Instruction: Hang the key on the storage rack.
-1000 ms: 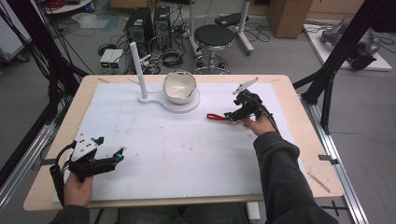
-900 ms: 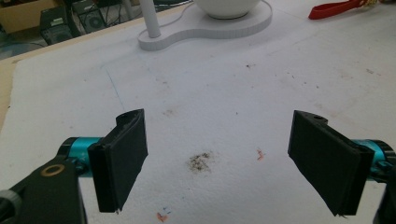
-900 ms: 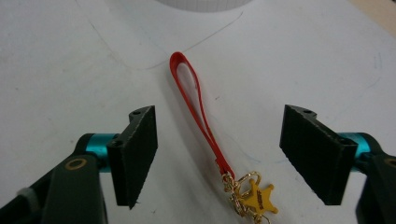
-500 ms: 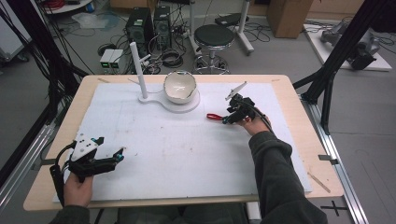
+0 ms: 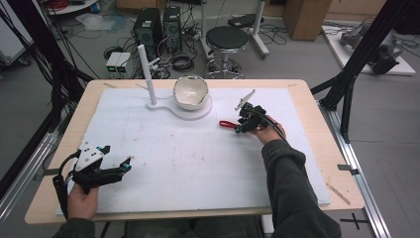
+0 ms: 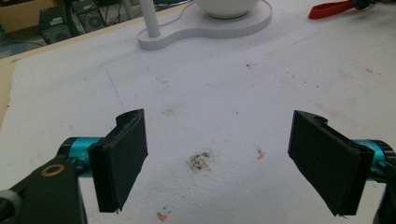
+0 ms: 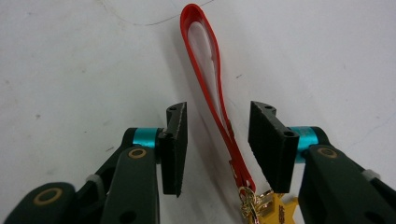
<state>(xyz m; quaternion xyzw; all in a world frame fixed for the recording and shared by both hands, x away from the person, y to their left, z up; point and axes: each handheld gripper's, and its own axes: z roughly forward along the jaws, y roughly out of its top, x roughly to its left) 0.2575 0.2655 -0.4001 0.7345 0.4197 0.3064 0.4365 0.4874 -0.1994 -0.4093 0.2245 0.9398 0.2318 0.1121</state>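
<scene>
A red strap loop (image 7: 208, 70) with a gold key (image 7: 278, 211) at its near end lies flat on the white mat (image 5: 198, 163). It shows right of centre in the high view as the red strap (image 5: 227, 124). My right gripper (image 7: 217, 142) hangs low over it with a jaw on each side of the strap. The jaws have just been closing, but a gap remains on both sides and the pads do not press on it. From above, the right gripper (image 5: 241, 126) sits at the strap's right end. My left gripper (image 5: 116, 156) rests at the front left, open with nothing between its jaws (image 6: 224, 163).
A white bowl (image 5: 189, 92) sits on a white stand base (image 5: 203, 113) with an upright post (image 5: 146, 69) at the back centre of the mat. The wooden table edge (image 5: 341, 163) frames the mat. A stool (image 5: 226, 37) and computer gear stand beyond the table.
The right gripper has come down over the red strap and its jaws have narrowed around it. The left gripper has stayed where it was.
</scene>
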